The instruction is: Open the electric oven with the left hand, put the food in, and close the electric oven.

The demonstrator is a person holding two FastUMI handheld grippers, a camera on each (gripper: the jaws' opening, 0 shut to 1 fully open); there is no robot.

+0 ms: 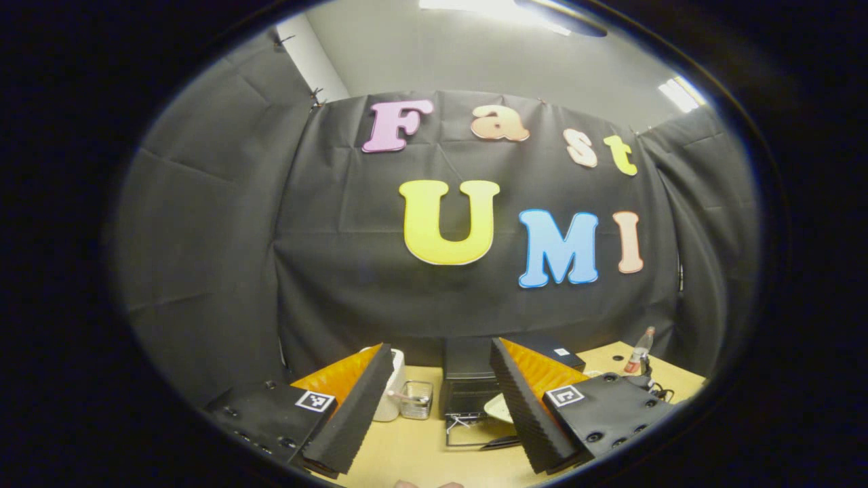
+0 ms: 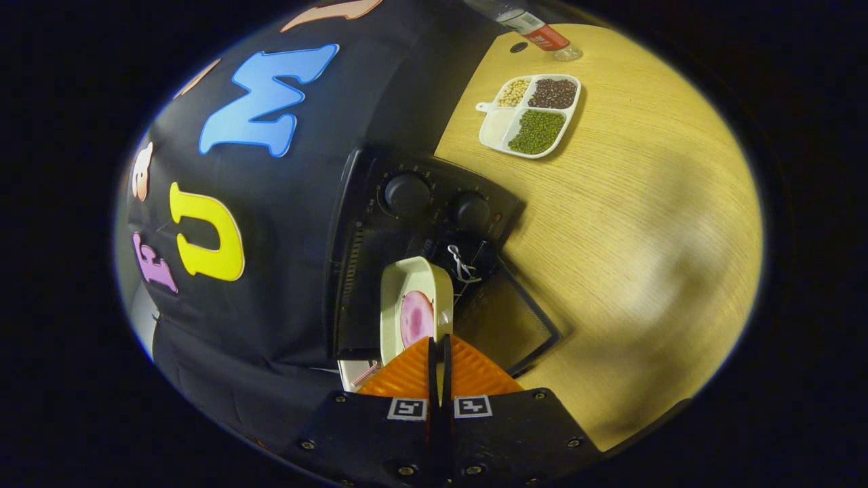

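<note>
food dish [image 2: 415, 308] sits clamped at its rim in right tongs [image 2: 439, 352], before open oven [image 2: 420, 224].

Oven [image 2: 380, 271] black, knobs [image 2: 407, 194] black. Dish [image 2: 415, 308] cream, food [image 2: 416, 318] pink. Counter [image 2: 644, 224] light wood grain. Tray [image 2: 495, 125] at far counter edge white: beans green [image 2: 538, 131], dark maroon [image 2: 553, 93], tan [image 2: 513, 91]. Bottle [image 2: 536, 30] label red.

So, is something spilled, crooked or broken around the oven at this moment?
Nothing stands out. The oven door lies open, as the task needs. The right claw grips the dish by its rim before the oven, and the pink slice sits inside it. The beans lie within their sections of the divided tray.
</note>
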